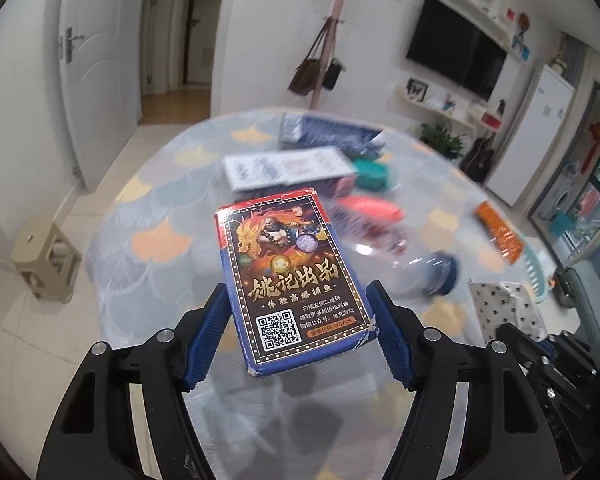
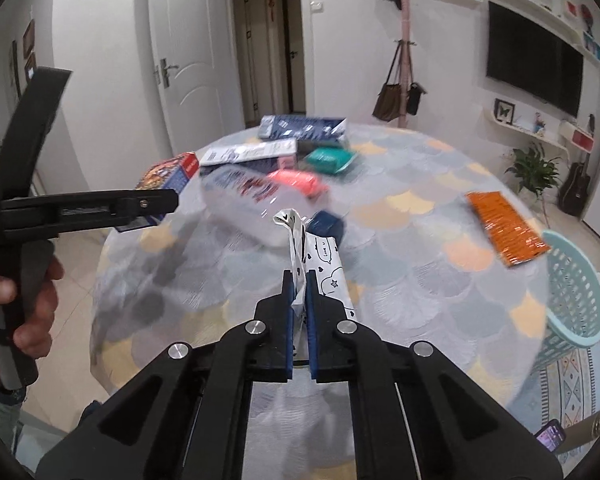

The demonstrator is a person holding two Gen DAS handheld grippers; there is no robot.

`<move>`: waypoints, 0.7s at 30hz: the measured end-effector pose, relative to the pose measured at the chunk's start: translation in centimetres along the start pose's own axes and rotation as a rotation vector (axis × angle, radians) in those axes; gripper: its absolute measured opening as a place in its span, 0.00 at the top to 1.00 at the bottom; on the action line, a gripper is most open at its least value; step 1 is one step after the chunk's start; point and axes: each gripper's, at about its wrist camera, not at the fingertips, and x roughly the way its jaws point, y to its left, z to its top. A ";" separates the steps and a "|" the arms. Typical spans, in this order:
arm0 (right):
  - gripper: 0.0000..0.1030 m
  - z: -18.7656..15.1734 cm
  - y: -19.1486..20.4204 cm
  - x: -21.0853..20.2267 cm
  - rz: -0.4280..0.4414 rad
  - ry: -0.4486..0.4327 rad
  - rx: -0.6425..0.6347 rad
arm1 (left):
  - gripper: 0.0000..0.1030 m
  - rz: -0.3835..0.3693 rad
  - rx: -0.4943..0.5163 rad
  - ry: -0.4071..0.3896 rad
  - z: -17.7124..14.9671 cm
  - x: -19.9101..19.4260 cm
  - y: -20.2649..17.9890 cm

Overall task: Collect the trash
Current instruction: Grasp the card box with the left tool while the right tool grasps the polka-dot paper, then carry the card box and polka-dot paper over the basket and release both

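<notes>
The left gripper [image 1: 296, 332] was clenched on a playing-card box [image 1: 288, 276], its blue pads [image 1: 208, 340] pressing only the near end while most of the box jutted forward, lifted clear of the round table [image 1: 148, 240]. The right gripper [image 2: 299, 300] was clamped on the gathered edge of a white printed bag [image 2: 324, 264], which hung from its tips just above the tablecloth. In the right wrist view the box sat at about ten o'clock from the bag, well apart from it, and the light-blue basket [image 2: 572, 280] stood at three o'clock by the table's edge. More trash remained on the table at twelve o'clock: a long white carton [image 2: 252, 152], a dark blue carton [image 2: 300, 126], a teal packet [image 2: 328, 158], a red wrapper [image 2: 296, 182], with an orange packet [image 2: 506, 228] at two o'clock and a clear plastic bottle with a dark blue cap [image 1: 440, 276] lying between. The likeliest slip, as I judged it, was the box pivoting or sliding out of its short end-grip during a fast swing, the blurred background suggesting quick motion. The bag's mouth looked pinched shut, so the box could strike the fabric and fall to the floor unless the opening was spread. A low pass could also nudge the bottle, which seemed apt to roll off.
</notes>
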 end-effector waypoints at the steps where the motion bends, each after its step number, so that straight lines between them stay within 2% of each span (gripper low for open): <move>1: 0.96 0.1 -0.3 -0.3 -0.007 -0.008 0.003 | 0.35 0.000 0.009 -0.008 0.3 -0.2 -0.6; 8: 0.96 1.3 -3.3 -2.1 -0.071 -0.074 0.040 | 0.35 -0.066 0.076 -0.060 2.9 -0.8 -5.2; 11: 0.96 1.7 -5.2 -2.5 -0.091 -0.093 0.072 | 0.35 -0.092 0.126 -0.079 4.0 -0.8 -8.3; 21: 0.96 2.6 -14.1 -3.2 -0.219 -0.140 0.209 | 0.35 -0.193 0.283 -0.073 7.3 3.2 -18.7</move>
